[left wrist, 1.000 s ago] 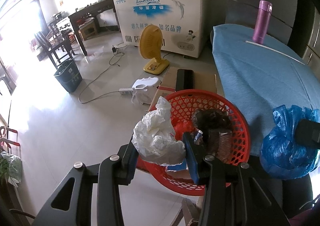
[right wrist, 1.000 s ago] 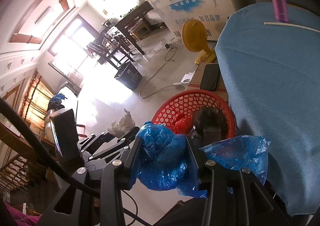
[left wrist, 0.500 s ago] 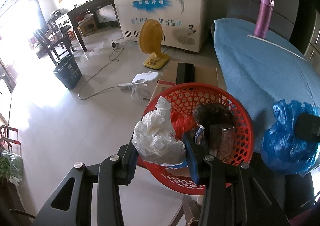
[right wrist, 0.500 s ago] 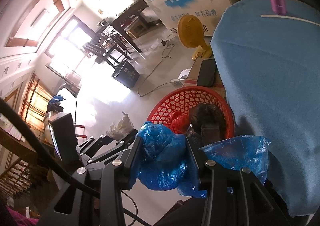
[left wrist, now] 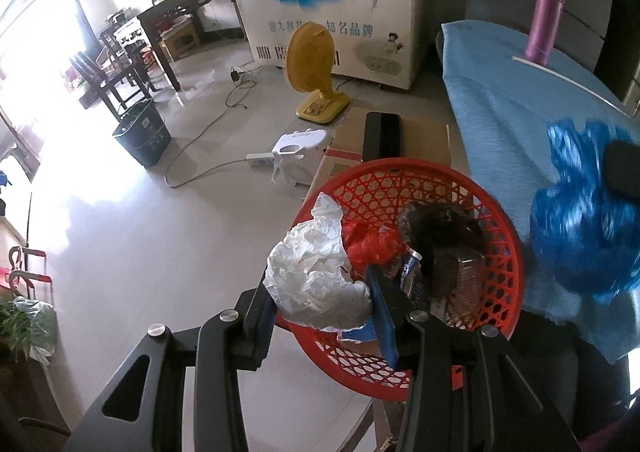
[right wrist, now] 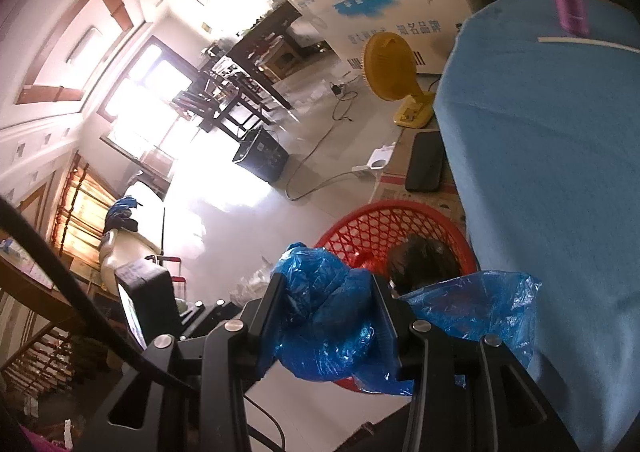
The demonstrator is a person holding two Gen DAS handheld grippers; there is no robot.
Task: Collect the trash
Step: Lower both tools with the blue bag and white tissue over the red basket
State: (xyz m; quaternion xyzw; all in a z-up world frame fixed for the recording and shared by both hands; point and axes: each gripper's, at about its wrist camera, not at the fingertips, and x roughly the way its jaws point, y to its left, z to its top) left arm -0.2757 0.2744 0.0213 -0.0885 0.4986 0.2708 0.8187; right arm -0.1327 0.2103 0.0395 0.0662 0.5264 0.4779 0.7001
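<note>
My left gripper point(left wrist: 320, 296) is shut on a crumpled white plastic bag point(left wrist: 316, 272) and holds it over the near left rim of a red mesh basket point(left wrist: 460, 184). The basket holds a red bag point(left wrist: 370, 246), a dark lump point(left wrist: 440, 220) and wrappers. My right gripper point(right wrist: 330, 322) is shut on a crumpled blue plastic bag point(right wrist: 324, 316), held above the basket's near edge point(right wrist: 384, 212). The blue bag also shows blurred at the right of the left wrist view point(left wrist: 580, 220).
A table with a blue cloth point(left wrist: 520, 108) lies right of the basket, with a purple flask point(left wrist: 546, 20) at its far end. A cardboard box with a black phone point(left wrist: 382, 134), a yellow fan point(left wrist: 314, 72), a white freezer point(left wrist: 340, 0) and a dark bin point(left wrist: 142, 134) stand on the floor.
Both grippers have kept their bags. The left view has moved back and up a little from the basket. The right gripper with the blue bag has swung up and left, over the basket's near edge.
</note>
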